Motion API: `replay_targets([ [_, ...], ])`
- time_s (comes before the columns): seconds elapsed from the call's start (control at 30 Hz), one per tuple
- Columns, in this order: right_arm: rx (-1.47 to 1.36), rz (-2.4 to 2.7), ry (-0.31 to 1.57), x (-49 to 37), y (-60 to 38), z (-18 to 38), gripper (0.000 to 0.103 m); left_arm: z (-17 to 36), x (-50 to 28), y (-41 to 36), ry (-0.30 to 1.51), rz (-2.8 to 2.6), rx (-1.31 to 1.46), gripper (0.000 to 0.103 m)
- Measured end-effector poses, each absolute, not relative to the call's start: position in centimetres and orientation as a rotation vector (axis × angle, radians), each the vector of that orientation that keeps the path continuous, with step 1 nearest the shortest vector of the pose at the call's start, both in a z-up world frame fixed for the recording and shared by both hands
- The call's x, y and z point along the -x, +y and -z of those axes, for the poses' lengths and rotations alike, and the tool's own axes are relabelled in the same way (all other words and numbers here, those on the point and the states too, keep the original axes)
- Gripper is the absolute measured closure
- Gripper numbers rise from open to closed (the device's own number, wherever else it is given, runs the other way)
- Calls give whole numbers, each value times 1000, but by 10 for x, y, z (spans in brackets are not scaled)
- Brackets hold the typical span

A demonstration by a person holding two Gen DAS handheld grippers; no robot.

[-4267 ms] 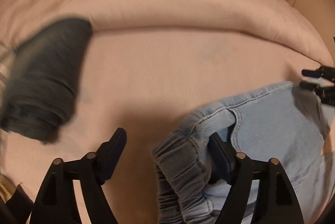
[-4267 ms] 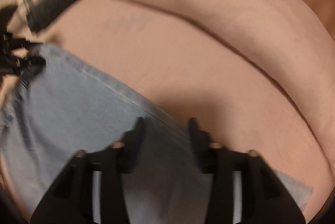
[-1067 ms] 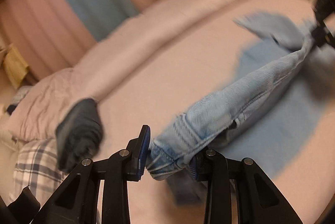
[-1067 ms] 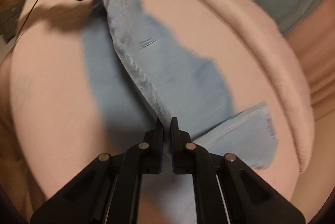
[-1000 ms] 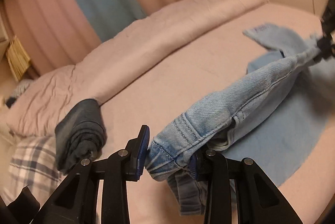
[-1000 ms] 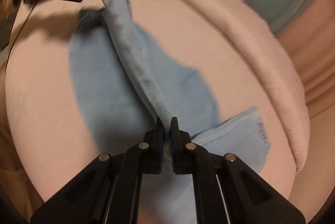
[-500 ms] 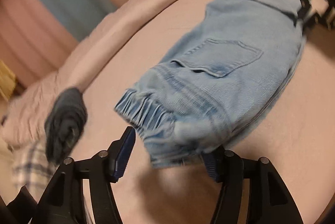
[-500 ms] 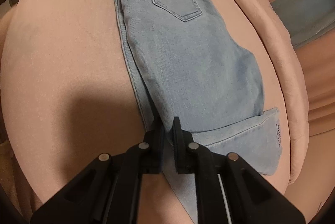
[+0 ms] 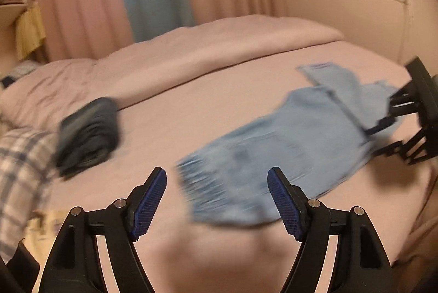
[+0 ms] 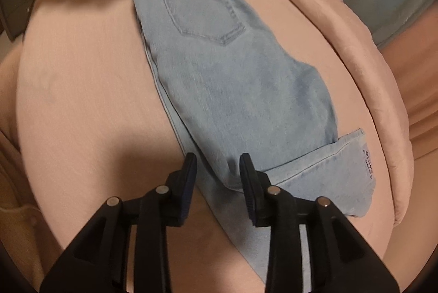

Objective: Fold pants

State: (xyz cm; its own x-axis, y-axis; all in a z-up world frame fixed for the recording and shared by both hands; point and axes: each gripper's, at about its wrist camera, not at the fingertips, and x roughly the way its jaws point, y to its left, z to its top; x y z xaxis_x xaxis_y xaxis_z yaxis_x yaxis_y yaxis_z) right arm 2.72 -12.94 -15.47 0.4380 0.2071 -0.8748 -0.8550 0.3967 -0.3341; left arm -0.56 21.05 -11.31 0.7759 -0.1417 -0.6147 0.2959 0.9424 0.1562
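Pants (image 10: 232,74) lay flat on the pink bed (image 10: 82,101), folded lengthwise with a back pocket (image 10: 202,11) facing up. At the waistband end, the left gripper (image 9: 217,200) hovered with its jaws spread wide, clear of the denim just ahead of it. At the leg end, the right gripper (image 10: 217,175) stood parted too, its fingers straddling the fold edge, holding nothing. A dark rolled garment (image 9: 87,134) sat nearby.

On my left feed the pants (image 9: 273,156) smear with motion blur; on my right feed, their lower leg runs behind the right claw (image 10: 218,178).
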Motion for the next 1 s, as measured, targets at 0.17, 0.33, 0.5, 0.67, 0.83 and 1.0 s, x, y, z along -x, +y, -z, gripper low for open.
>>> replay_targets([
  [0.17, 706, -803, 875, -39, -135, 141, 71, 171, -35, 154, 814, 222, -344, 26],
  [0.33, 475, -768, 1082, -74, -151, 184, 70, 198, -57, 155, 926, 194, -264, 21],
  [0.5, 278, -791, 1101, -83, -174, 165, 68, 170, -53, 140, 931, 216, -222, 21],
  [0.67, 60, -709, 1035, -109, -232, 132, 45, 150, -62, 82, 897, 427, -121, 21],
  [0.83, 9, -497, 1031, -178, -280, 112, 45, 160, -108, 11, 943, 594, -41, 21],
  [1.0, 25, -421, 1056, -249, -294, 104, 46, 184, -159, -32, 1036, 629, 38, 21],
])
